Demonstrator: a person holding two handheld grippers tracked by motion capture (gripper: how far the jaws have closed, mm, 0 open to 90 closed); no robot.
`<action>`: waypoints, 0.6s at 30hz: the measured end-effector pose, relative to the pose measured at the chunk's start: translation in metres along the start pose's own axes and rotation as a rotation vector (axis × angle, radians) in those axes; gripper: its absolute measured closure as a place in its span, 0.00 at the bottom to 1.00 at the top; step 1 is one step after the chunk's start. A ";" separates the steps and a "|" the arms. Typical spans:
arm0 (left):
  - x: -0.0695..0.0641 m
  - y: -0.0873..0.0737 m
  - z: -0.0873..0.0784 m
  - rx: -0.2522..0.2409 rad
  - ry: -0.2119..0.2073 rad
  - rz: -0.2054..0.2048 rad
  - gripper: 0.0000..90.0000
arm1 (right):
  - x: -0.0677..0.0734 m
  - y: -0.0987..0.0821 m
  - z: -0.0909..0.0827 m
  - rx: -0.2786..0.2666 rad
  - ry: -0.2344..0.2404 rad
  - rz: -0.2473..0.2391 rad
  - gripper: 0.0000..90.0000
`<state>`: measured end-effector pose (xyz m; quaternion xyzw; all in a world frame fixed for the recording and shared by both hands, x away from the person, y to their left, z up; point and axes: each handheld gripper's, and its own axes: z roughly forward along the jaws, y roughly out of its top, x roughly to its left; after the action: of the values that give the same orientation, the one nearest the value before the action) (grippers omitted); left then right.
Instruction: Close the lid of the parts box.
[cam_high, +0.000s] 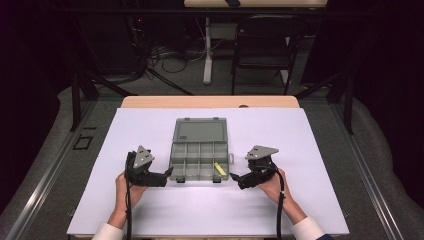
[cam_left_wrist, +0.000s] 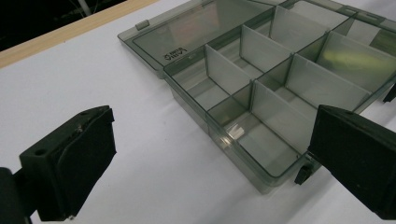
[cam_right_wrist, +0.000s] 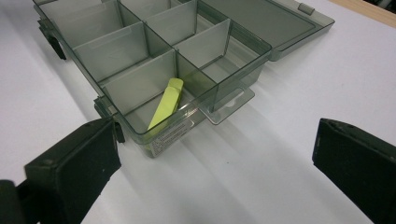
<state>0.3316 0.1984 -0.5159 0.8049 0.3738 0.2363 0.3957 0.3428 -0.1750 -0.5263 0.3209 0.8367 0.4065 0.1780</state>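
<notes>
White sheet (cam_high: 150, 125) covers the table, and a wood edge (cam_high: 210, 101) shows at the far side. Around the table it is dark, with a folding chair (cam_high: 265, 42) and cables on the floor behind.

In the middle of the sheet lies the box (cam_high: 199, 156), of smoky clear plastic, with thin walls that divide it into small square cells. Its lid (cam_high: 200, 131) lies flat and open toward the far side. A yellow-green piece (cam_right_wrist: 166, 105), long and flat, leans in the near right cell, one end on the floor of the cell and the other end against the divider.

Left gripper (cam_high: 167, 175) is just beside the near left corner of the box, and its jaws are spread wide with nothing between them. Right gripper (cam_high: 234, 176) is just beside the near right corner, also spread and empty. Both have black matte pads (cam_left_wrist: 88, 154). On both sides and in front of the box the sheet gives free room.
</notes>
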 end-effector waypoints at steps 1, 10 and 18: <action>0.000 0.001 0.001 0.000 -0.001 -0.004 0.00 | 0.000 0.000 0.000 0.000 -0.001 -0.001 0.00; -0.004 0.015 0.017 0.022 -0.029 0.008 0.00 | -0.002 0.001 0.003 0.003 0.009 0.004 0.00; -0.012 0.027 0.033 0.047 -0.050 0.018 0.00 | -0.002 0.001 0.004 0.001 0.013 0.008 0.00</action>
<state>0.3578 0.1626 -0.5142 0.8229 0.3619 0.2107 0.3840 0.3471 -0.1736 -0.5281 0.3219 0.8367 0.4088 0.1710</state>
